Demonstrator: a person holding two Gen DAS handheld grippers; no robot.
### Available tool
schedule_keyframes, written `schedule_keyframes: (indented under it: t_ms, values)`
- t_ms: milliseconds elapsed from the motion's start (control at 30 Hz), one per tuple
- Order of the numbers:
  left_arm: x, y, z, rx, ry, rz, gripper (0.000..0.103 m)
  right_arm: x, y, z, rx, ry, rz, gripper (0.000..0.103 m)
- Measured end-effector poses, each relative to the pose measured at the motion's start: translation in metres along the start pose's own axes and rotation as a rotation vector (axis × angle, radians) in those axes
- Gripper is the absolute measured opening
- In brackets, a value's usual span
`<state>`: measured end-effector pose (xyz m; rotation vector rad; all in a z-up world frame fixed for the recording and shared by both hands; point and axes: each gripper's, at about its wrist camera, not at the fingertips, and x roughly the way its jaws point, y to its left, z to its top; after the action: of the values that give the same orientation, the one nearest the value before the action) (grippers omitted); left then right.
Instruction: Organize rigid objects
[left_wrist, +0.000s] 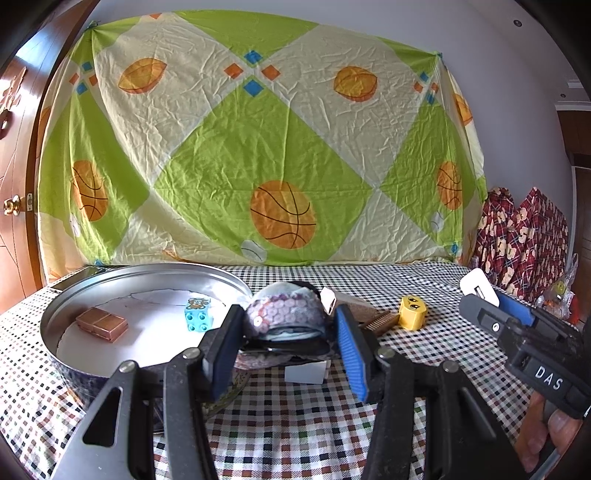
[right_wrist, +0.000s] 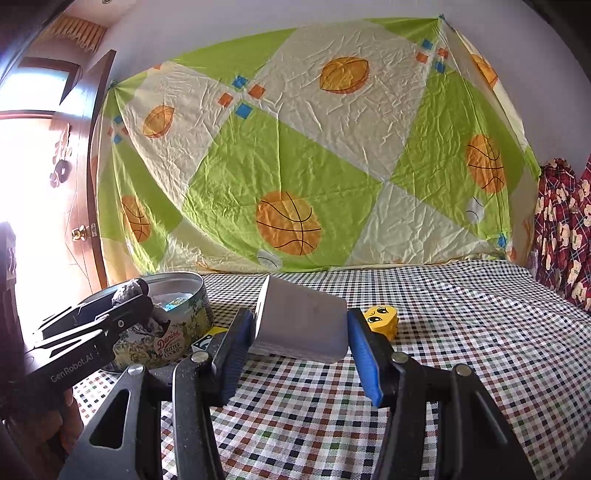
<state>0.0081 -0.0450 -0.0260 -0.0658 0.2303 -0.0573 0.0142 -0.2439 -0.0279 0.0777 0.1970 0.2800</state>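
Observation:
My left gripper (left_wrist: 284, 328) is shut on a sequined, purple-and-white pouch-like object (left_wrist: 286, 314), held just right of the round cookie tin (left_wrist: 70, 314). The tin holds a copper-coloured case (left_wrist: 101, 324) and a light-blue toy block (left_wrist: 198, 314). My right gripper (right_wrist: 301, 332) is shut on a white box (right_wrist: 303, 325) above the checked cloth; in the left wrist view it shows at the right (left_wrist: 487, 295). A yellow face block (left_wrist: 412, 312) lies on the cloth, also in the right wrist view (right_wrist: 382, 320). A small brown comb (left_wrist: 378, 321) lies beside it.
A white card-like piece (left_wrist: 306, 372) lies on the checked tablecloth (left_wrist: 295, 435) under my left gripper. A basketball-print sheet (left_wrist: 258, 147) hangs behind the table. Red patterned fabric (left_wrist: 521, 240) is at the right. A wooden door (left_wrist: 14, 166) stands at the left.

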Motion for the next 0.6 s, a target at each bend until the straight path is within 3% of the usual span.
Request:
schedule_keyframes:
  t_ms: [600]
  values:
    - [-0.010, 0.027, -0.003, -0.029, -0.023, 0.039, 0.050, 0.007, 0.032, 0.000, -0.008, -0.007, 0.044, 0.055]
